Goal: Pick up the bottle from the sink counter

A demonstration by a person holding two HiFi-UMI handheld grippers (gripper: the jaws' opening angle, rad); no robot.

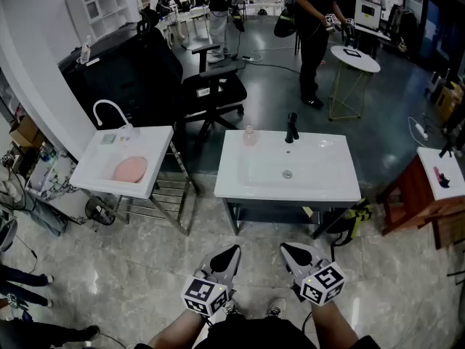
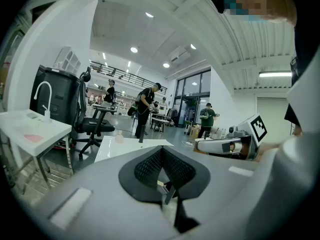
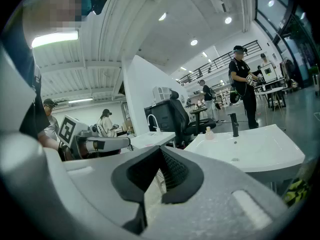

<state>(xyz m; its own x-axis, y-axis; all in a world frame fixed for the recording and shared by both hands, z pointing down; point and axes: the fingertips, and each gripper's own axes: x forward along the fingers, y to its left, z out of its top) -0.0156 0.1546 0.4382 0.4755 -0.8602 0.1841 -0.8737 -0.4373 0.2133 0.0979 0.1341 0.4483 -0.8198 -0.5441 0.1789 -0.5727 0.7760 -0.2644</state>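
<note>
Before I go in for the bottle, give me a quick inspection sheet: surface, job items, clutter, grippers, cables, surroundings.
Surface: white sink counter, with a black faucet at its back edge.
Job's things: bottle upright at the back edge, left of the faucet, untouched.
Clutter: nothing seen on the counter.
Grippers: left gripper and right gripper both shut, empty, short of the counter.
Cables: cable on the floor beyond the counter; power strip at right.
Surroundings: second sink at left, office chair behind, person standing farther off.

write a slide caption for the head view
Left gripper and right gripper, both shut, face the sink; the bottle stands on its counter left of the tap.
</note>
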